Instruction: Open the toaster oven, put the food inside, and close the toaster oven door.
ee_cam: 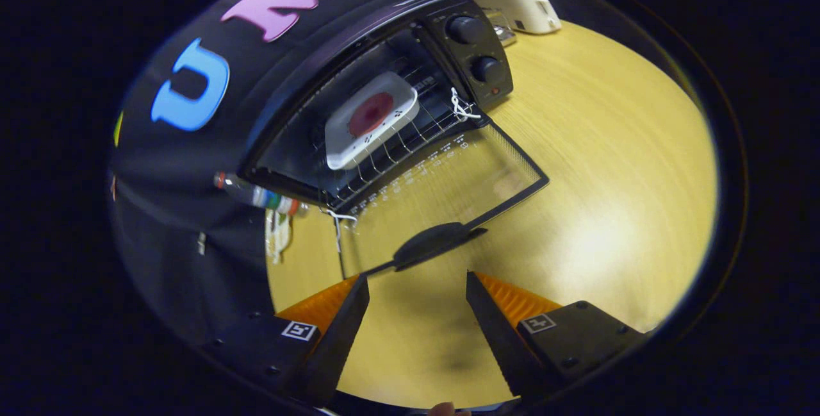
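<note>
Black toaster oven [384, 102] stands open, door [448, 185] folded flat on the table [608, 166]; food tray [370, 118] sits inside on the rack (red centre). Gripper [416, 284] released, empty, just short of the door handle [432, 243].

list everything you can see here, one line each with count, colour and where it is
toaster oven: one, black, on the table beyond the fingers, door down
oven door: one, glass in a black frame, lying open flat, its handle just ahead of the fingers
wire rack: one, metal, inside the oven
plate of food: one, white with a red piece on it, on the rack
knobs: two, black, on the oven's panel
bottle: one, clear, lying beside the oven
white appliance: one, behind the oven
table: one, yellow wood
gripper: one, fingers open, holding nothing, over the table
</note>
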